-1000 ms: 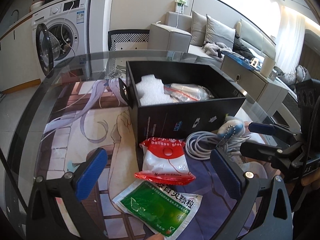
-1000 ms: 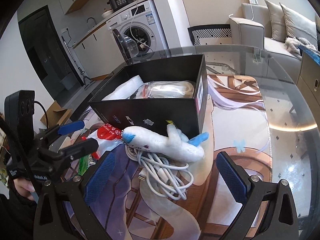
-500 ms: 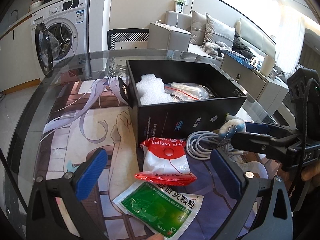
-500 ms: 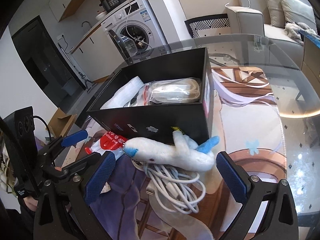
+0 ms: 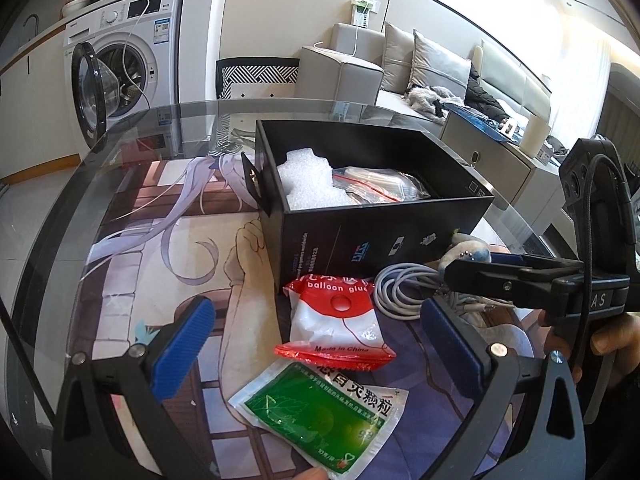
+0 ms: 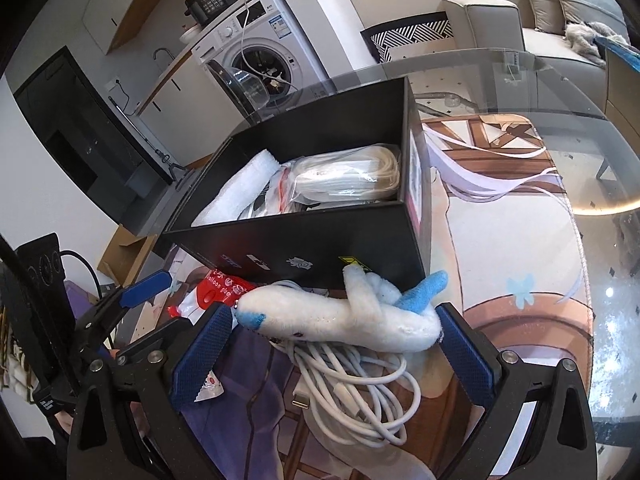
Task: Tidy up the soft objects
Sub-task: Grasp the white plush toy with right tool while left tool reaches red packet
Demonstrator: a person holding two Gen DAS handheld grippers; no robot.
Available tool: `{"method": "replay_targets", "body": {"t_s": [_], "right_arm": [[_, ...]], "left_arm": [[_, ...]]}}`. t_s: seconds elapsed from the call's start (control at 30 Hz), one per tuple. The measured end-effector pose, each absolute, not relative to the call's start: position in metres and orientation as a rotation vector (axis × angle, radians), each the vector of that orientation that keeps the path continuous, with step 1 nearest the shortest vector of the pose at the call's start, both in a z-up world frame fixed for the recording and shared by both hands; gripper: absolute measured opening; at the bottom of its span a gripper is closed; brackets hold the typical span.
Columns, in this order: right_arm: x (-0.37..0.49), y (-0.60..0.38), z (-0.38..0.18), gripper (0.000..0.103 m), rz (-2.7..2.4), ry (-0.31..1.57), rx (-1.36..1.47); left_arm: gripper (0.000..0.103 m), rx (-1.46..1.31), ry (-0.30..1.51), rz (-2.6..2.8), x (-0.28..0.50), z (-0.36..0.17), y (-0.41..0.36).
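**Right gripper closes in around the plush toy**

Compared with a second ago, the right gripper [image 6: 334, 350] sits lower and nearer the table, so the plush toy [image 6: 344, 320] now lies directly between its blue pads [image 6: 200, 354], one pad by the blue nose, the other by the tail end. The jaws stand wide; whether the pads touch the plush I cannot tell. In the left wrist view that gripper [image 5: 476, 270] has slid further left across the cable. The left gripper [image 5: 316, 346] has barely shifted: it hovers wide apart and holds nothing, straddling the two packets.

The toy is a fuzzy white stuffed animal, long and rounded, with a blue nose and a blue fin. It rests on a loose coil of smooth white cable [image 6: 352, 392], just in front of the black box [image 6: 304, 240].

The box is rigid, matte black cardboard with small printed logos on its near wall. Inside lie a lumpy white foam sheet [image 5: 308, 182] and clear zip bags [image 5: 380, 184] with a red seal line, one holding coiled cream cord.

In front of the box lies a crinkled red-and-white balloon packet [image 5: 336, 320], glossy plastic with pinched edges, overlapping a flat green sachet [image 5: 324, 412] with silvery borders. Everything sits on a glass tabletop [image 5: 120, 140] over a printed cartoon mat [image 5: 160, 240].
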State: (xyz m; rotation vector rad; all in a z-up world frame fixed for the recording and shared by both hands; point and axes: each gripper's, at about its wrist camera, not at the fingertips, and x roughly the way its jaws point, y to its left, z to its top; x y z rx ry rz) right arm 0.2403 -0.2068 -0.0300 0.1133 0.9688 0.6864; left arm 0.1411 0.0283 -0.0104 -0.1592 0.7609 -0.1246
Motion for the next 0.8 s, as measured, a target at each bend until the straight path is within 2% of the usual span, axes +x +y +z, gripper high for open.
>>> {"method": "replay_targets", "body": {"t_s": [0.03,0.07,0.67,0.8], "right_arm": [[0.24,-0.208,-0.029,0.094,0.687,0.959,0.115],[0.239,-0.21,-0.028,0.094,0.687,0.952,0.113],[0.224,-0.234,0.005,0.093,0.706,0.845,0.115],[0.223,-0.235,0.006,0.093,0.715,0.844,0.118]], "left_arm": [[0.103,-0.159,0.761,-0.124,0.141,-0.011,0.029],[0.103,-0.158,0.76,-0.123,0.141,-0.011,0.028],[0.103,-0.133,0.807,-0.107,0.148,-0.02,0.024],[0.1,-0.147,0.824,-0.108,0.152,-0.023,0.025]]}}
